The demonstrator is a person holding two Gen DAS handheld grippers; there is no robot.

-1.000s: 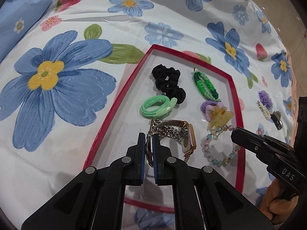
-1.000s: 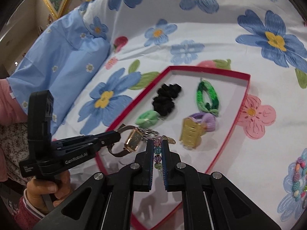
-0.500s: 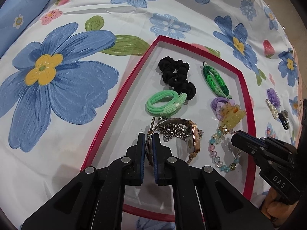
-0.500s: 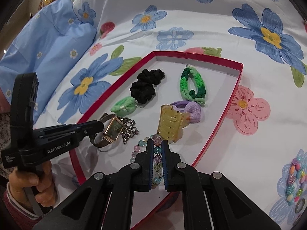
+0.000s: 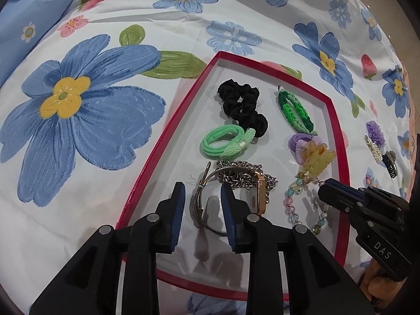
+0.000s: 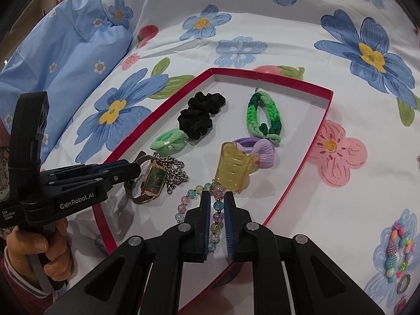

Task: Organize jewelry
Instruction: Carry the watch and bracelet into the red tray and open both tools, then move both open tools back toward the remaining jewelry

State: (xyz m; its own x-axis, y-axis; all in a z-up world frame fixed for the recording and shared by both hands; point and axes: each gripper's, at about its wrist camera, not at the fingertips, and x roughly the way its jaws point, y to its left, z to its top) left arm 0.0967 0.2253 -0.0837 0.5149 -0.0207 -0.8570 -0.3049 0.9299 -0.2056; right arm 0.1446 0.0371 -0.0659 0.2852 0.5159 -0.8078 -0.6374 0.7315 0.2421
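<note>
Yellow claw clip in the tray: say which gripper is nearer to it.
Right. The right gripper sits just below the yellow claw clip, its fingers straddling the bead bracelet. The left gripper is open around the watch, farther to the clip's left.

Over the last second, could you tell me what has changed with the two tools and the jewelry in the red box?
The left tool has opened and let go of the watch, which now lies in the red box. The right tool has eased apart around the bead bracelet, now resting on the box floor. The scrunchies, green braided band and yellow claw clip stayed put.
</note>
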